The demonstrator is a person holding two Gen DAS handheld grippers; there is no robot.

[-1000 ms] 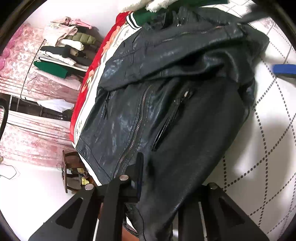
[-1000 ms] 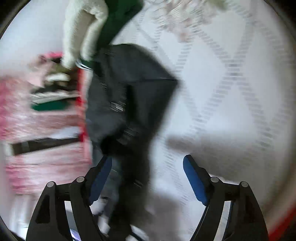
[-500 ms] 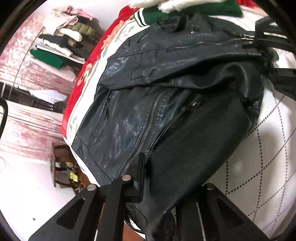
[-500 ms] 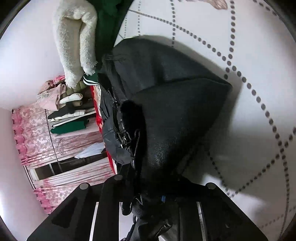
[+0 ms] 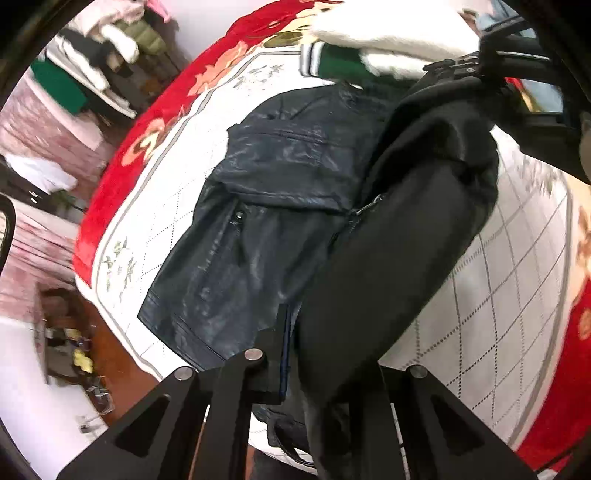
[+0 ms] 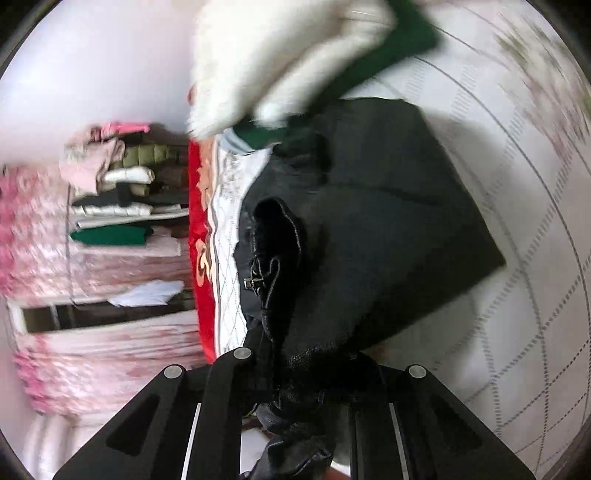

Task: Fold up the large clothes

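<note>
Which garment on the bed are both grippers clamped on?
The black leather jacket; the white fleece and green garment lie untouched beyond it.

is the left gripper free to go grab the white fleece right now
Probably not. The left gripper is shut on the jacket, whose lifted half lies between it and the white fleece at the bed's far end; it would have to let go first.
</note>
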